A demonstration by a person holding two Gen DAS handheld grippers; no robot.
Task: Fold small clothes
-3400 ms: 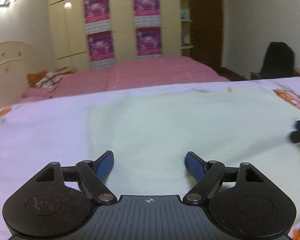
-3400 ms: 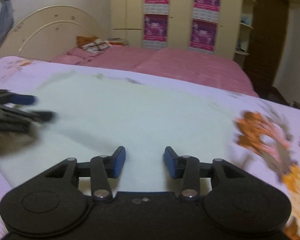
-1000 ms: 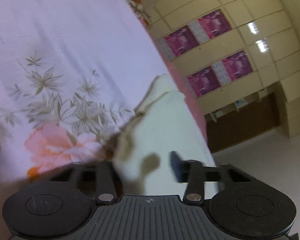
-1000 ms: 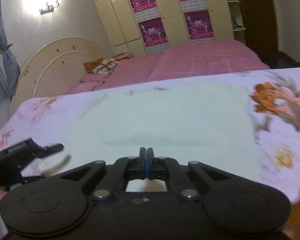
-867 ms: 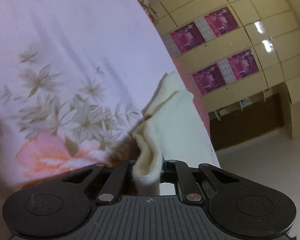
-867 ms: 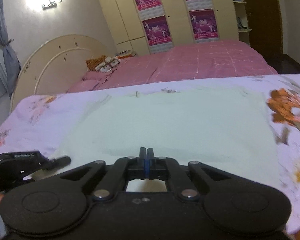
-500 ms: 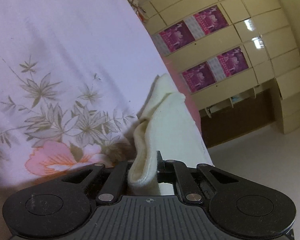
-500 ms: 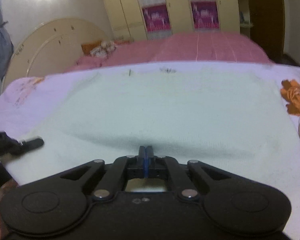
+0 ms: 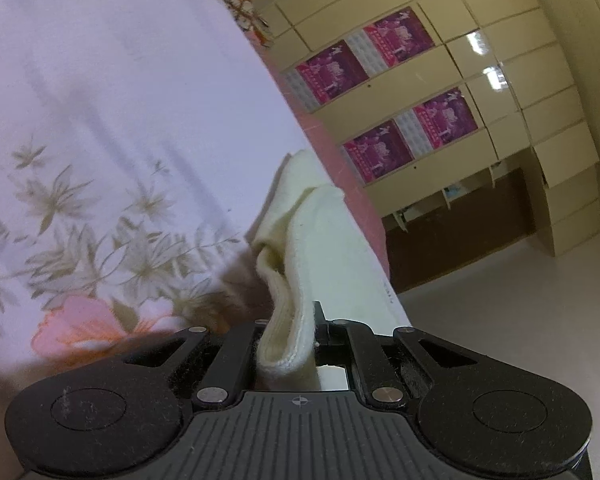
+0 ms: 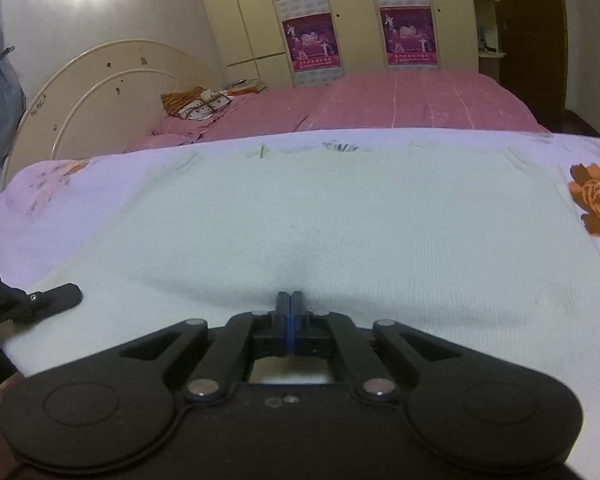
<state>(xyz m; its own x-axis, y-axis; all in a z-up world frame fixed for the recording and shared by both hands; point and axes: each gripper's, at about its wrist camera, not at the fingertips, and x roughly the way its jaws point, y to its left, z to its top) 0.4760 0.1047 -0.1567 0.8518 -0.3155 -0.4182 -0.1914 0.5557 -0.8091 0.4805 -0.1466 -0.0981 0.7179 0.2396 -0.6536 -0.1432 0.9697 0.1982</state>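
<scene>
The pale cream knitted garment (image 10: 340,216) lay spread flat over the lilac bedsheet printed with orange and pink flowers (image 10: 52,208), its far hem running close to the sheet's far edge and its near edge reaching back to the two tools; the right black two-finger gripper (image 10: 289,312) sat low at the middle of that near edge, its blue-lined fingers pressed together, and the knit dipped into a shallow shaded crease just in front of the tips; whether cloth was pinched between them could not be told, since the tips hid the spot; in the right wrist view the left black two-finger gripper (image 10: 56,296) showed at the left border, one dark finger lying over the garment's near left corner; in the left wrist view, which was tilted steeply, that left gripper (image 9: 290,332) was clamped on a doubled fold of the cream knit (image 9: 300,264), the ribbed edge looped thickly between the fingers and the rest of the cloth rising away from the tips towards a bunched corner; the flowered sheet (image 9: 100,140) filled the left side of that view, with a pink blossom near the gripper body; beyond the sheet lay a pink quilted bedspread (image 10: 400,100), a cream arched headboard (image 10: 100,92) and a cream wardrobe hung with magenta posters (image 10: 312,40).
</scene>
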